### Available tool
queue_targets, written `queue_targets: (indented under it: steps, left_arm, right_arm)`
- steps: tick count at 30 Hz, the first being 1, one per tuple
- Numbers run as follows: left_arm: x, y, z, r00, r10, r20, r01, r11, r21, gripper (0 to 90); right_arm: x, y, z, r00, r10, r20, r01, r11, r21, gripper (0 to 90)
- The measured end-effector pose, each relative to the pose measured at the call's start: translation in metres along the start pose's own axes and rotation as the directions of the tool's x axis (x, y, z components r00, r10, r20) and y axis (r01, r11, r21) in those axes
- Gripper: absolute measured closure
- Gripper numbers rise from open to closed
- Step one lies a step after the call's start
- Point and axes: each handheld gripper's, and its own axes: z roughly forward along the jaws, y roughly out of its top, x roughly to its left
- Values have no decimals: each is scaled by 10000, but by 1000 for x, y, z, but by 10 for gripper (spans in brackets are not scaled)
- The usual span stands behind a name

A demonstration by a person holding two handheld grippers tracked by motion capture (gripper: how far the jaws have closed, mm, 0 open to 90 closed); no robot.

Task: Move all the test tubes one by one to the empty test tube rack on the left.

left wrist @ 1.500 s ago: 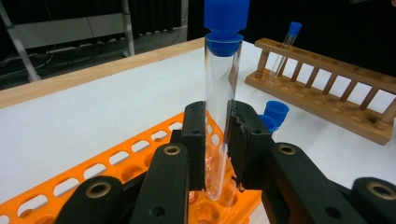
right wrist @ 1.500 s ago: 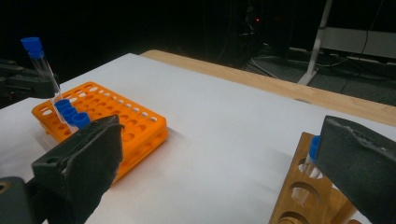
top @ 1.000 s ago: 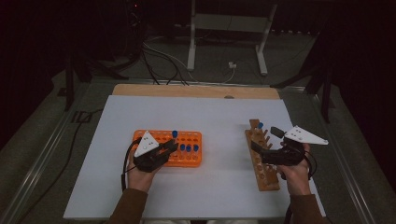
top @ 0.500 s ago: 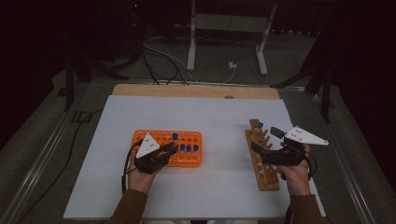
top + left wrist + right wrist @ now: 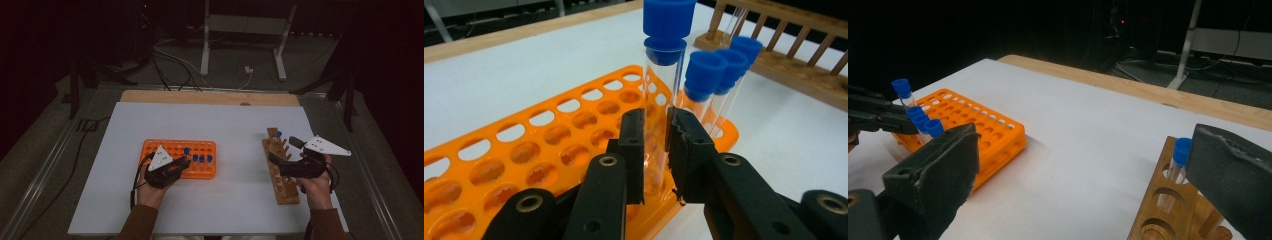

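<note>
My left gripper (image 5: 655,135) is shut on a clear test tube with a blue cap (image 5: 656,75) that stands in the orange rack (image 5: 549,150). This tube's cap sits higher than the three capped tubes (image 5: 719,75) beside it. From above, the left gripper (image 5: 184,161) rests at the rack's (image 5: 165,147) near edge. My right gripper (image 5: 283,150) hangs open over the wooden rack (image 5: 285,192). In its own view the right gripper (image 5: 1083,140) has wide jaws with nothing between them, and one capped tube (image 5: 1178,155) stands in the wooden rack (image 5: 1168,210).
The white table top (image 5: 225,120) has a wooden strip (image 5: 210,97) along its far edge. Beyond it, cables and a metal stand (image 5: 240,30) sit on the dark floor. The wooden rack (image 5: 804,75) lies to the right of the orange one.
</note>
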Motion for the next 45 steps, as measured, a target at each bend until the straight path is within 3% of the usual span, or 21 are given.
queue_targets:
  steps: [7, 45]
  left_arm:
    - [-1, -4, 4, 9999, 100, -12, -99, 9995, 306, 779]
    - [-5, -10, 11, 9987, 412, -299, -384, 9952, 896, 780]
  right_arm:
    - [0, 0, 0, 10000, -4, -24, 4, 10000, -3, 12]
    - [1, -4, 3, 9999, -33, -155, 34, 9999, 116, 13]
